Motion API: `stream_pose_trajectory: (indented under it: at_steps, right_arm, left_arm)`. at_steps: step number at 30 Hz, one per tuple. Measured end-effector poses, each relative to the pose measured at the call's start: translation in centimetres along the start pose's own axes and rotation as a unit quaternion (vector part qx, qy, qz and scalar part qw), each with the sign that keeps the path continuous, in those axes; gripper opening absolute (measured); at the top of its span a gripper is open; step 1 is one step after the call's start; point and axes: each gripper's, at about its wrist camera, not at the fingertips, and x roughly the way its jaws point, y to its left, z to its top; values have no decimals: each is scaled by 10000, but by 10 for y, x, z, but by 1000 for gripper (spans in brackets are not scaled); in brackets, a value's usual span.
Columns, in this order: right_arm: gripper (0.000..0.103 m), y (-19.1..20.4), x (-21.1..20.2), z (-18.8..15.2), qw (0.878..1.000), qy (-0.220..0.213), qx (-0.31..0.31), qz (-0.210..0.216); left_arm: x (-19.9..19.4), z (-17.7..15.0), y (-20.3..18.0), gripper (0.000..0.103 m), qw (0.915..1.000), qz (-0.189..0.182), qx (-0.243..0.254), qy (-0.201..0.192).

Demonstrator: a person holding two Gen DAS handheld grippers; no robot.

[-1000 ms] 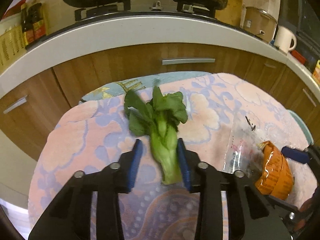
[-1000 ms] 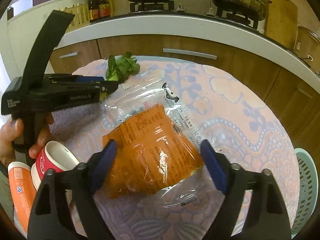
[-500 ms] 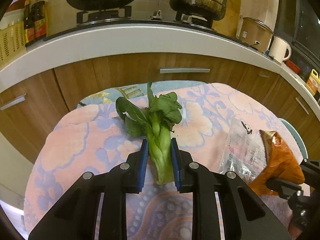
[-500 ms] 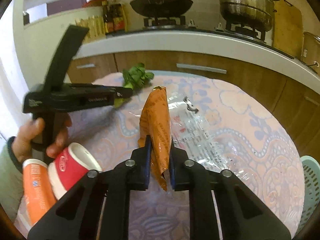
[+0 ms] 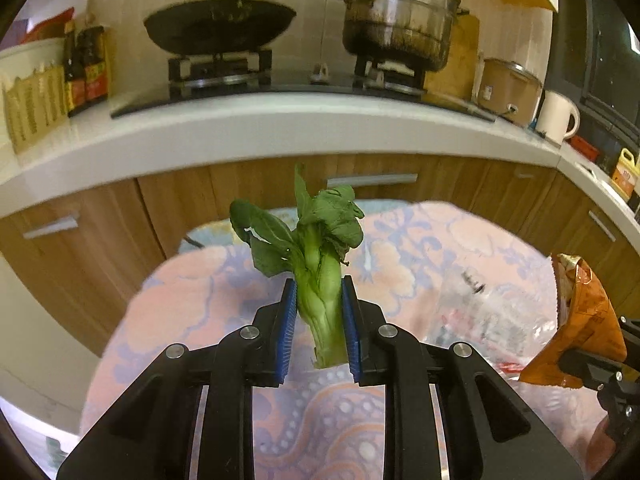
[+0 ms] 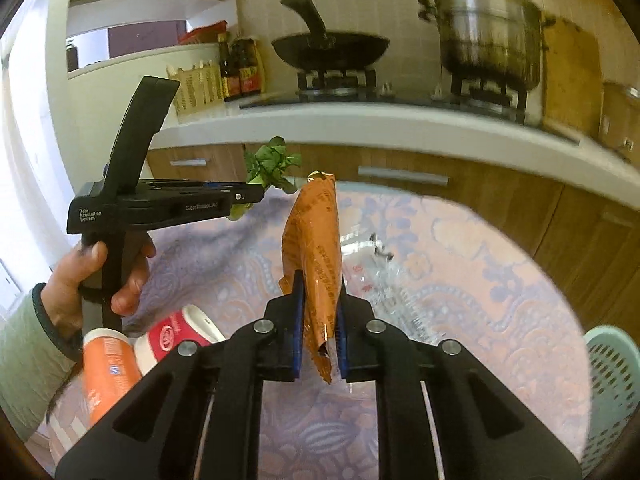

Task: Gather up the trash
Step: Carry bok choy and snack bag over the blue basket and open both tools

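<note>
Both my claws hold 1 piece of trash each, lifted off the table.
Left wrist: my left gripper (image 5: 318, 330), angled down, pinches 1 bok choy (image 5: 316, 276) upright by its stalk. Right wrist: my right gripper (image 6: 318, 324) has just closed on 1 orange wrapper (image 6: 316, 248); 1 green basket (image 6: 610, 380) sits right.

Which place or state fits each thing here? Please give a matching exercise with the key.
Things:
1. bok choy
2. orange wrapper
3. clear plastic bag
4. red paper cup

Places or states:
A. lying flat on the tablecloth
B. clamped in the right gripper
C. on its side beside an orange bottle
D. clamped in the left gripper

Pairs: 1-D, 2-B, 3-A, 4-C
</note>
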Motion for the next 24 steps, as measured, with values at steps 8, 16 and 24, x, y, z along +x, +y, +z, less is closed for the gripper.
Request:
stream_pose_trajectory:
  at_steps: [8,16,24]
  right_arm:
    - [11,-9,-42,11,9987,-285,111,-420]
    - [11,-33,-74,9,9939,-327,442,-957]
    - [11,-69,-113,-8,9850,-393,787,-1482]
  left_arm:
    - [-59,17,-25,20,9988,-54,116,-463]
    - [-86,25,-67,20,9969,-355,280,-639]
    - [-105,28,-147,20,9931,-722,579,-724]
